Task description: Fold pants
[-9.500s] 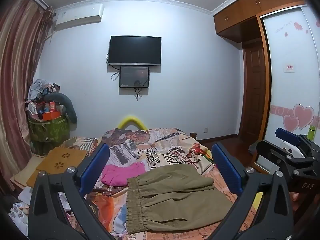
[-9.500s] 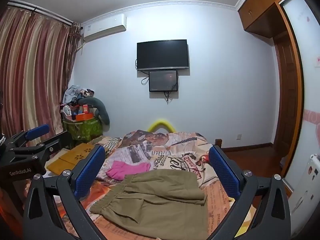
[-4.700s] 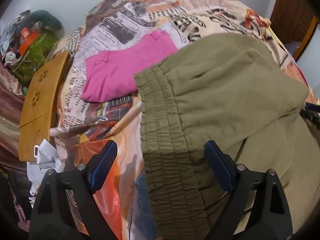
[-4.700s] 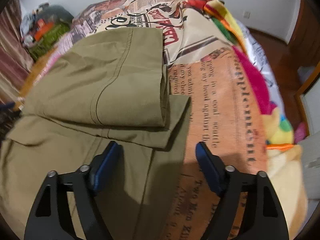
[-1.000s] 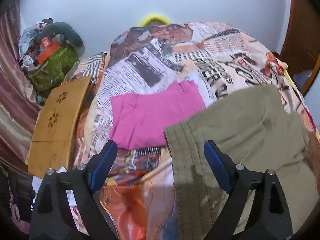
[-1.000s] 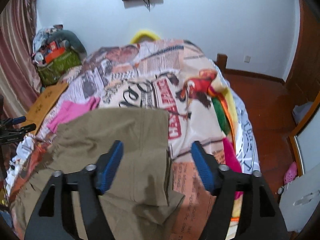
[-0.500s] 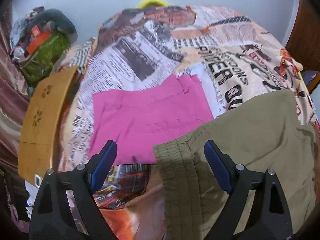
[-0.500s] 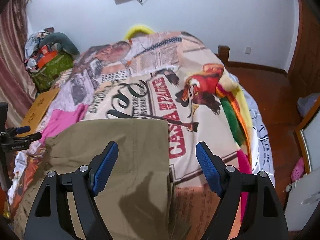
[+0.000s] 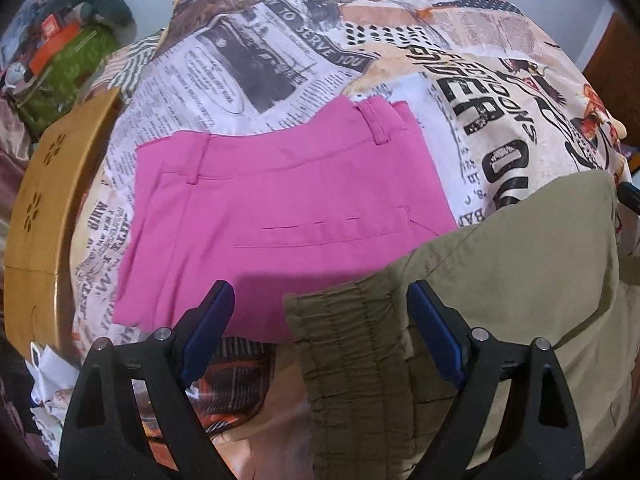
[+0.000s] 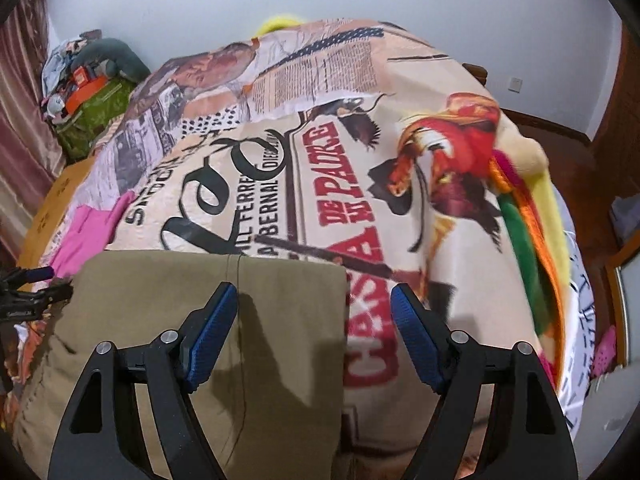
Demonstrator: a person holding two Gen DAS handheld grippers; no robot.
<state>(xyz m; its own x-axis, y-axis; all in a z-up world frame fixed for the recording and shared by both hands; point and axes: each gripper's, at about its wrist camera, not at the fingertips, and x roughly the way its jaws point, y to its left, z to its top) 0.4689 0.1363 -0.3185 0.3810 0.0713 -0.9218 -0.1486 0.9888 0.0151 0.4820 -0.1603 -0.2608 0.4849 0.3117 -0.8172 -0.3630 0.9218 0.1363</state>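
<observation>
A: Since a second ago, both wrist views have dropped closer to the bed (image 10: 400, 160); the olive pants (image 9: 500, 280) now fill more of the lower frame, and the far wall has slid out of the left view

B: The pants lie folded on the printed bedspread, the gathered elastic waistband (image 9: 352, 344) between the fingers of the left gripper (image 9: 320, 332), its jaws spread wide and gripping nothing. The waistband corner overlaps the edge of the pink garment (image 9: 280, 208)

A: And the right gripper (image 10: 314, 332)?

B: Also released and empty, poised over the folded edge of the pants (image 10: 212, 276), one finger above the cloth, the other above bare bedspread

A: How will the fabric behave?

B: Likely light, soft and limp: it will sag and let its layers slide apart if pinched at a single ply. The ribbed waistband looks the thickest, firmest hold on the left; on the right, the doubled fold corner seems best, taking all the layers together

A: Beyond the bed?

B: A wooden board (image 9: 44, 200) at the left edge, and a green basket (image 10: 96, 108) heaped with clutter by the curtain
</observation>
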